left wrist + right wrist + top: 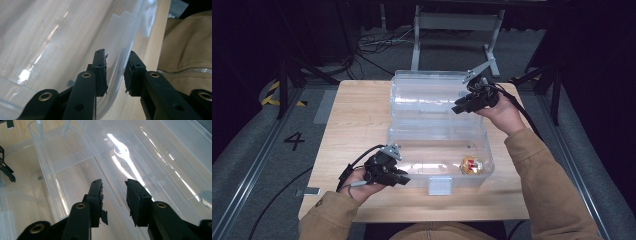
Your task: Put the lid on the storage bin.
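Clear glossy plastic box (439,155), lid (427,97) open, your left gripper (115,72) half-open astride its thin front wall, not clamped, foil-wrapped ball (472,165) inside to its right, your right gripper (113,197) part-open, empty, above the lid.

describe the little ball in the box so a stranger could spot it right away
On the wooden table lies an open clear plastic box. In its near half, at the right end, sits a small round ball: gold and red, the one coloured thing inside.
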A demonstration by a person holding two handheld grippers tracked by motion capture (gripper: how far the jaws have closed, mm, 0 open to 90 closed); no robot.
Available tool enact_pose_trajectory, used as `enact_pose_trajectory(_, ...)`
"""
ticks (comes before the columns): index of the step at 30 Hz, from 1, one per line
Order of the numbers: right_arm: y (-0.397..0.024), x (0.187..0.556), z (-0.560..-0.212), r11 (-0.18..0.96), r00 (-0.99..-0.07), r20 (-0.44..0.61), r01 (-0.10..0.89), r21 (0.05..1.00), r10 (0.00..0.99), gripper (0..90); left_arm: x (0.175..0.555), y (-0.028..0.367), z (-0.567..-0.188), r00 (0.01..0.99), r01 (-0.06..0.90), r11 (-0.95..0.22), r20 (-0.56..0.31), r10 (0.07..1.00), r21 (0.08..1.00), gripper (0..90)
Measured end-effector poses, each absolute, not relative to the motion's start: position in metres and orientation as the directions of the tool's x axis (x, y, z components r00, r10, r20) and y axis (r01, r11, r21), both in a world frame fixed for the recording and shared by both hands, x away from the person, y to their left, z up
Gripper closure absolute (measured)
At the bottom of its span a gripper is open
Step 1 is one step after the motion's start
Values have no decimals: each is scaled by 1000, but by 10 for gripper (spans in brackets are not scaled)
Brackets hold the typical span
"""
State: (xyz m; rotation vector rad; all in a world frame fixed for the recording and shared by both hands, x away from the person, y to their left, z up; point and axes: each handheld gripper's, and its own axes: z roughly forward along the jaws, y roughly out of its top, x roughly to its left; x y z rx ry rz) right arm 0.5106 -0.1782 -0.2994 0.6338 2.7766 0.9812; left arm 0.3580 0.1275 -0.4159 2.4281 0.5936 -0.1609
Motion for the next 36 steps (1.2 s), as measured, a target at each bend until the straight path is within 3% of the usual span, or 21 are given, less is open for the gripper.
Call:
enact_pose_trajectory(4, -177, 512, -300, 718, -905, 7, 342, 606, 425, 753, 358, 128, -416, 892, 451, -701, -255, 373, 552, 735)
enact_pose_trajectory(11, -175, 512, -300, 735, -913, 4, 332, 591, 409, 792, 358, 129, -417, 895, 445, -697, -255, 366, 562, 739)
enact_pose_trajectory(16, -174, 511, -299, 735, -912, 25, 347, 583, 410, 802, 358, 129, -418, 898, 439, -695, -250, 363, 569, 741)
enact_pose_trajectory(23, -169, 504, -297, 766, -916, -36, 311, 563, 399, 813, 358, 130, -418, 898, 440, -690, -255, 360, 575, 741)
enact_pose_trajectory(36, -169, 494, -293, 774, -919, -55, 295, 561, 390, 818, 358, 132, -419, 900, 435, -675, -261, 350, 596, 742)
